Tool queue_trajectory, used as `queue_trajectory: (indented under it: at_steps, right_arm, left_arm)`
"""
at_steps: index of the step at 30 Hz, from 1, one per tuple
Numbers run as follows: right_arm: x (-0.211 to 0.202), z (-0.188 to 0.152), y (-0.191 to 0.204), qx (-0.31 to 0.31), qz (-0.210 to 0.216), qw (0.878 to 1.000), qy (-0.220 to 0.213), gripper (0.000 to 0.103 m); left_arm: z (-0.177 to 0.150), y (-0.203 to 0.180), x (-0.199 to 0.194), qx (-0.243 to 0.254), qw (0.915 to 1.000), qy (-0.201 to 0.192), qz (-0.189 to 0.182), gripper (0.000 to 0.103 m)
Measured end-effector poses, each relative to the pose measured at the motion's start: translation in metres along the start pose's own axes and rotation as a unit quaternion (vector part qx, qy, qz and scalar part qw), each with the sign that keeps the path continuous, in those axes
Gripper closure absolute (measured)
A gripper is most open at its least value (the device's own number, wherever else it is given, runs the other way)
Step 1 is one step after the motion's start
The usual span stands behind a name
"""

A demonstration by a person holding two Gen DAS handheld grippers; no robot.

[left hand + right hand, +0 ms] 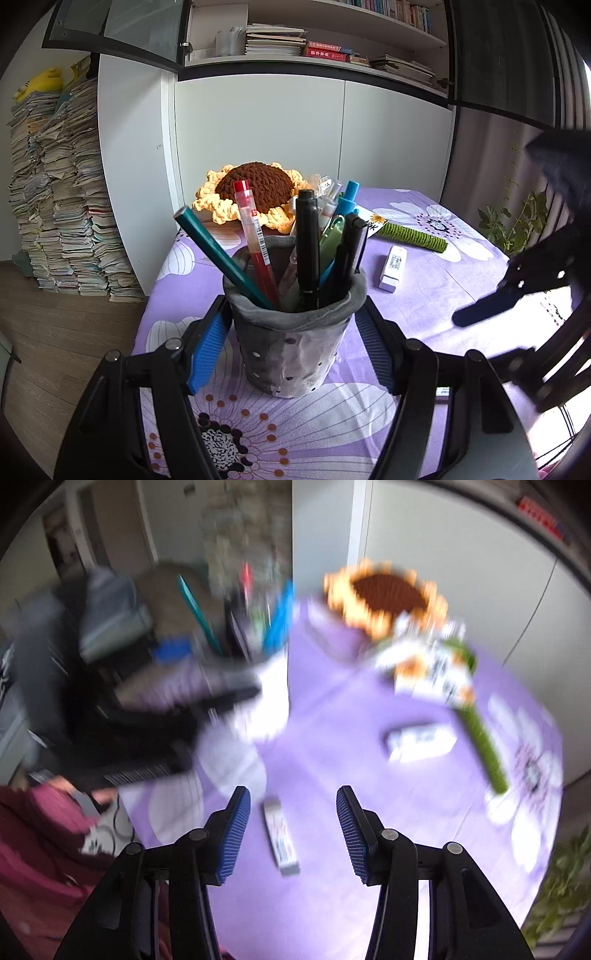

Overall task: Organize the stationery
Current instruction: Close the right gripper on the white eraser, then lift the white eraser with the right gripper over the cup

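Left tool [295, 343]: clamped on grey pen holder [291, 350], centre of the table [424, 295]. Right tool [293, 830]: jaws apart, empty; small eraser [281, 836] lies below, untouched, at 12 o'clock.

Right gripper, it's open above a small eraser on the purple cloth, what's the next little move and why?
Probably lower the right gripper straight down around the small eraser and close. Its jaws stand open with nothing pressed between them, the eraser lies loose on the tablecloth, and the left gripper already steadies the pen holder it likely belongs in.
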State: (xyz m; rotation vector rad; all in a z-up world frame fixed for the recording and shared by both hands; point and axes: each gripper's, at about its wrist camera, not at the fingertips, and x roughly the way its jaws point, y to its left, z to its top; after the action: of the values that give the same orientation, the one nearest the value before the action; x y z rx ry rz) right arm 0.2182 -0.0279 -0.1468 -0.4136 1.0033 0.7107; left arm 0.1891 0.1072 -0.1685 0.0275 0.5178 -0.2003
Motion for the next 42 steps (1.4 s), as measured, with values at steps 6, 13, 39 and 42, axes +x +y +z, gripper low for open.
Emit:
queue_trajectory:
  at_steps: [6, 13, 39, 42]
  right_arm:
    - [0.033, 0.000, 0.011, -0.038, 0.010, 0.997, 0.064, 0.056]
    - [0.054, 0.002, 0.015, -0.053, 0.007, 0.993, 0.102, 0.079]
    - [-0.079, 0.058, 0.023, 0.021, 0.079, 0.979, -0.186, 0.086]
    - [-0.070, 0.065, 0.029, 0.018, 0.082, 0.981, -0.174, 0.086]
  left_arm:
    - [0.002, -0.002, -0.005, 0.009, 0.9999, -0.005, 0.004, 0.035]
    - [0.001, 0.000, -0.005, 0.008, 0.9999, -0.009, 0.003, 0.036]
    - [-0.001, -0.002, -0.004, 0.015, 0.9999, -0.003, 0.007, 0.036]
    - [-0.002, -0.001, -0.004, 0.012, 0.9999, 0.001, 0.001, 0.037]
